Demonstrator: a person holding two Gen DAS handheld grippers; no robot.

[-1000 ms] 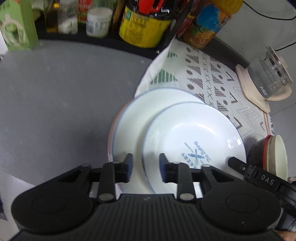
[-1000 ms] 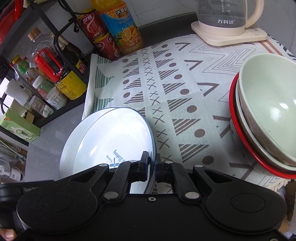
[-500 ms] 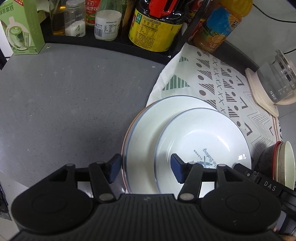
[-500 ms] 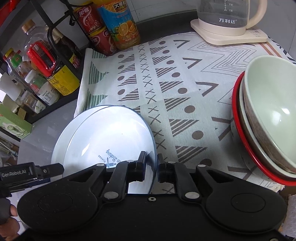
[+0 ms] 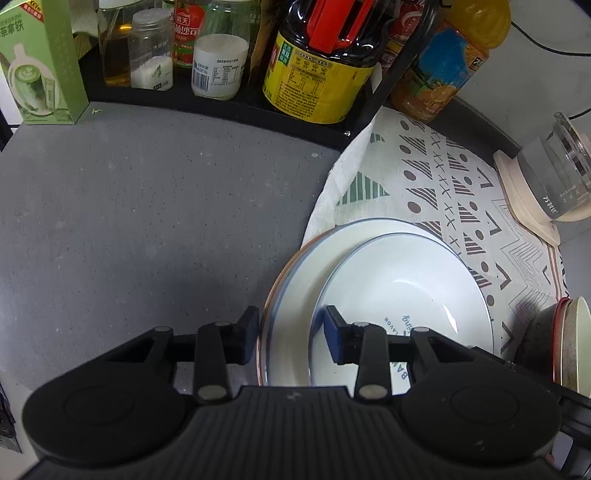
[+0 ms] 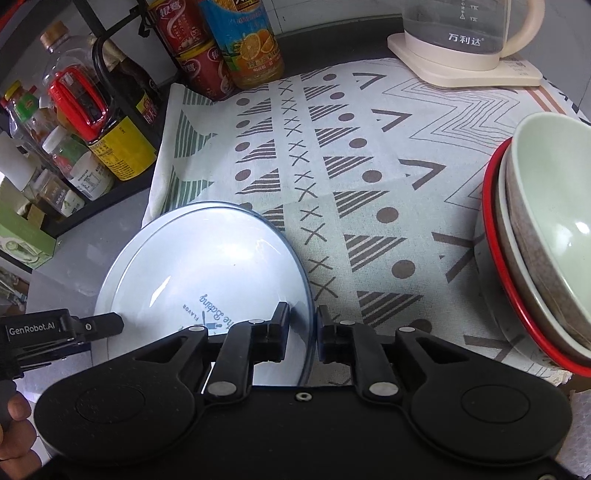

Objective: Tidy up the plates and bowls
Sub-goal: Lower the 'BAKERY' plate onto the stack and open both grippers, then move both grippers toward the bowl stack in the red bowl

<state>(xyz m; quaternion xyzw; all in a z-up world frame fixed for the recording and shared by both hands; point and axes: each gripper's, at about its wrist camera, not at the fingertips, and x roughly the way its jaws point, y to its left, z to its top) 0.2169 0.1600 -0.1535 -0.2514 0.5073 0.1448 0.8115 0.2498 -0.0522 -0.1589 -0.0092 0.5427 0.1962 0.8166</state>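
A small white plate (image 5: 399, 291) with blue writing lies on a larger blue-rimmed plate (image 5: 295, 280) at the edge of the patterned cloth (image 5: 443, 192). My left gripper (image 5: 291, 334) straddles the near-left rims of both plates; its jaws are closing and the pads stand just clear. In the right wrist view my right gripper (image 6: 301, 325) has the small plate's (image 6: 207, 266) right rim between its jaws. These are opening, with a gap at the left pad. A stack of nested bowls (image 6: 535, 240), the lowest red-rimmed, sits on the cloth to the right.
A black rack of bottles and jars (image 5: 317, 66) lines the back, with a green carton (image 5: 40, 62) at its left. A glass kettle (image 6: 469, 33) on a cream base stands at the far right. Grey counter (image 5: 147, 221) stretches left of the plates.
My left gripper slid left from the small plate's rim to the stack's outer edge, spread wide, then narrowed. My right jaws parted from the small plate's rim.
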